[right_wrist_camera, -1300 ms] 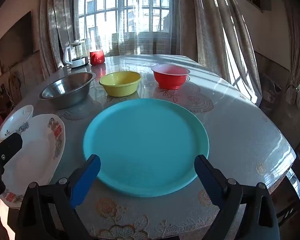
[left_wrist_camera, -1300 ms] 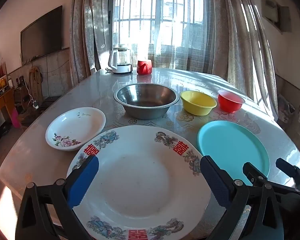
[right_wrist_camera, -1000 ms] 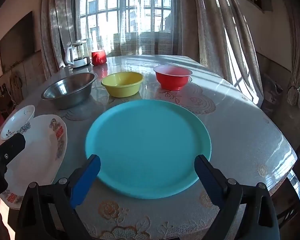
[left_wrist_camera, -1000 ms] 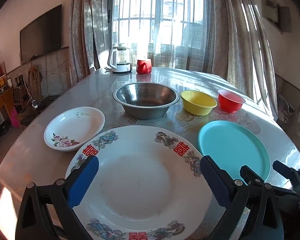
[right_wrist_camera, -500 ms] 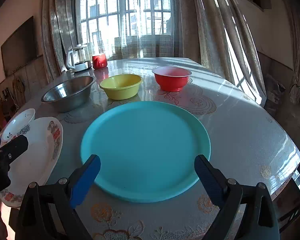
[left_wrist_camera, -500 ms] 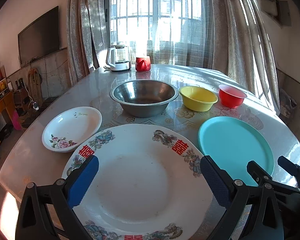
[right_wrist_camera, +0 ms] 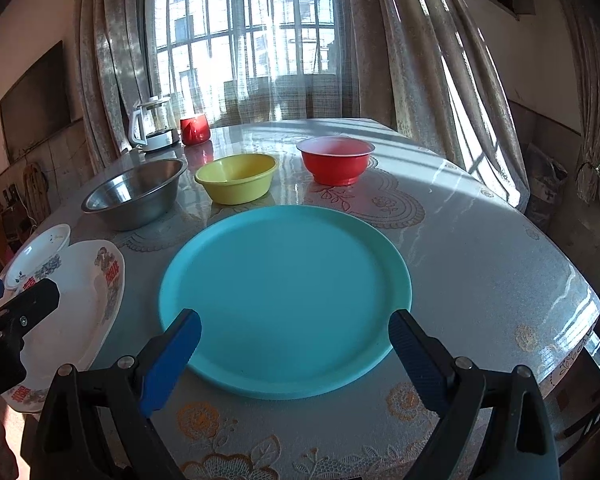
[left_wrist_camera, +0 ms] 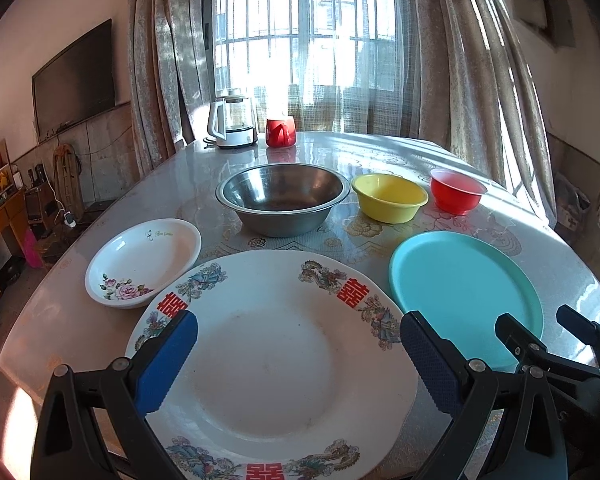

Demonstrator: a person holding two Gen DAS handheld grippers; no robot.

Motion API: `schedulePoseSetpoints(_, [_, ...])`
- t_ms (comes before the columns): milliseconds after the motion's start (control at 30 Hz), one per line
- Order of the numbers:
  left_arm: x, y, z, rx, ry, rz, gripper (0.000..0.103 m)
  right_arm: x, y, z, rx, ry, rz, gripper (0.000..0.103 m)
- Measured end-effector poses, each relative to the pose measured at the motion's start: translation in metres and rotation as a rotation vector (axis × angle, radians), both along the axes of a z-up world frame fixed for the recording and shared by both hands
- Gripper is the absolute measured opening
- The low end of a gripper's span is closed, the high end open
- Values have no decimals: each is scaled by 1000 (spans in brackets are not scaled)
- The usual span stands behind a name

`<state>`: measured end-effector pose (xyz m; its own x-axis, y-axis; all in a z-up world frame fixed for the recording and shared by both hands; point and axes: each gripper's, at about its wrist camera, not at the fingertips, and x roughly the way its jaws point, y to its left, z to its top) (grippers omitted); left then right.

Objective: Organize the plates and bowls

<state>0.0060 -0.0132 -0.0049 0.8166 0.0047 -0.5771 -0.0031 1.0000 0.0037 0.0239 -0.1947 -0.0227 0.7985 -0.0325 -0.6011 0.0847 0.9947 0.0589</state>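
Observation:
My left gripper (left_wrist_camera: 298, 350) is open and empty above the near part of a large white plate with red characters (left_wrist_camera: 272, 364). My right gripper (right_wrist_camera: 294, 350) is open and empty over the near edge of a teal plate (right_wrist_camera: 286, 296). A small white floral dish (left_wrist_camera: 144, 262) lies left of the big plate. Behind stand a steel bowl (left_wrist_camera: 282, 198), a yellow bowl (left_wrist_camera: 390, 198) and a red bowl (left_wrist_camera: 458, 191). The right wrist view also shows the steel bowl (right_wrist_camera: 136, 194), yellow bowl (right_wrist_camera: 236, 178) and red bowl (right_wrist_camera: 336, 160).
A white kettle (left_wrist_camera: 232, 124) and a red cup (left_wrist_camera: 281, 133) stand at the far end of the table (right_wrist_camera: 480, 264). The table edge falls off at the right and near side. Curtains and a window lie behind. A cabinet (left_wrist_camera: 0, 216) stands at left.
Both grippers have risen and drawn back slightly; the plates sit a little lower in view. Nothing was gripped or moved.

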Motion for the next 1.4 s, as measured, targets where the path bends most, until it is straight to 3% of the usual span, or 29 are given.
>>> schedulePoseSetpoints(700, [-2, -2, 6, 5, -12, -6, 102, -1, -3, 3, 10, -7, -6, 96])
schedulePoseSetpoints(1400, [5, -32, 12, 48, -10, -73, 102, -5, -28, 5, 45, -26, -58, 96])
